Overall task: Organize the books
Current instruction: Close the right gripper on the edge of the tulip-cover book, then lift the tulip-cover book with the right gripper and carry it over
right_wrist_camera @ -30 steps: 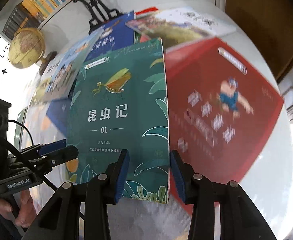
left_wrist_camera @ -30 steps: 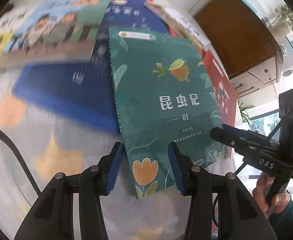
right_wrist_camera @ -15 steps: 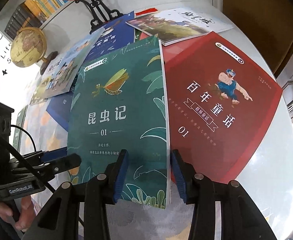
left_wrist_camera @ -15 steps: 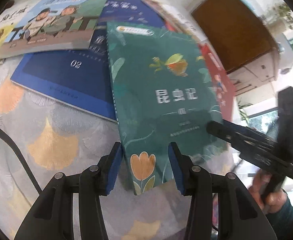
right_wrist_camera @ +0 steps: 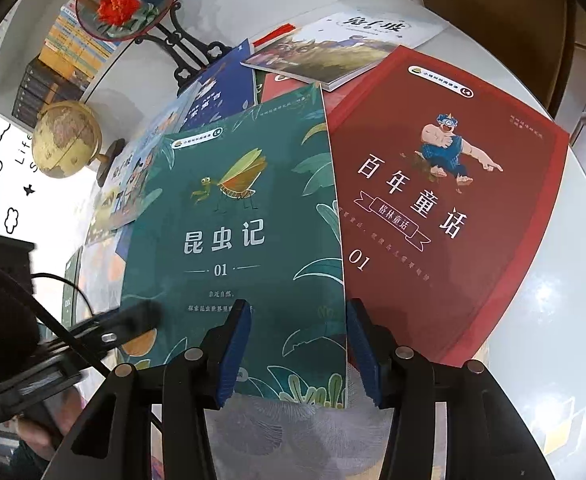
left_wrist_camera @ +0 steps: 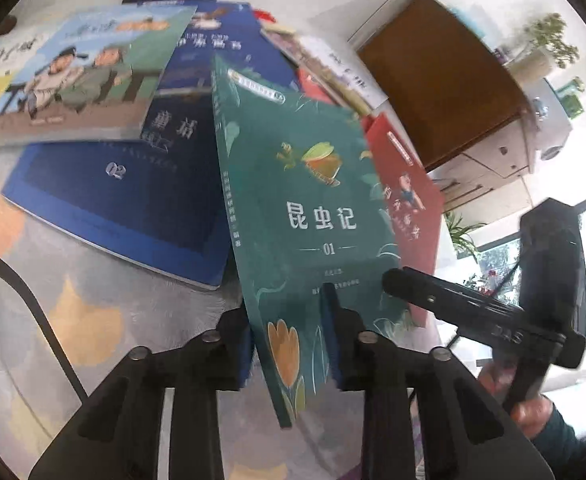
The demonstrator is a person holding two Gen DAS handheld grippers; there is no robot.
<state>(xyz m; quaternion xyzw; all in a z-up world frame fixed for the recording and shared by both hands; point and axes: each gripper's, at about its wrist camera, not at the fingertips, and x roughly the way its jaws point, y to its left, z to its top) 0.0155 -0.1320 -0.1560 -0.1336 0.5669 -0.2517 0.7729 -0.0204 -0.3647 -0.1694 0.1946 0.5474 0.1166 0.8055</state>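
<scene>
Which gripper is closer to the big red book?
Right. The right gripper sits at the green book's right edge, beside the red book. The left gripper, jaws just closed on the green book's near corner, is farther away.

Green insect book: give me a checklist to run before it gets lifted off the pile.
1. Left tongs clamped on the green insect book at its near corner: ok. They have just been closing, and the pads press both faces.
2. Book edge raised off the tablecloth at that corner: ok.
3. Right tongs free of the book: cannot tell. They have just been opening and straddle its right edge; whether the pads touch is unclear.
4. Nothing lying on the green cover: ok.
5. Red fairy-tale book clear of the lift: not ok; the green book's right edge overlaps it.
6. Blue book clear: cannot tell.
</scene>
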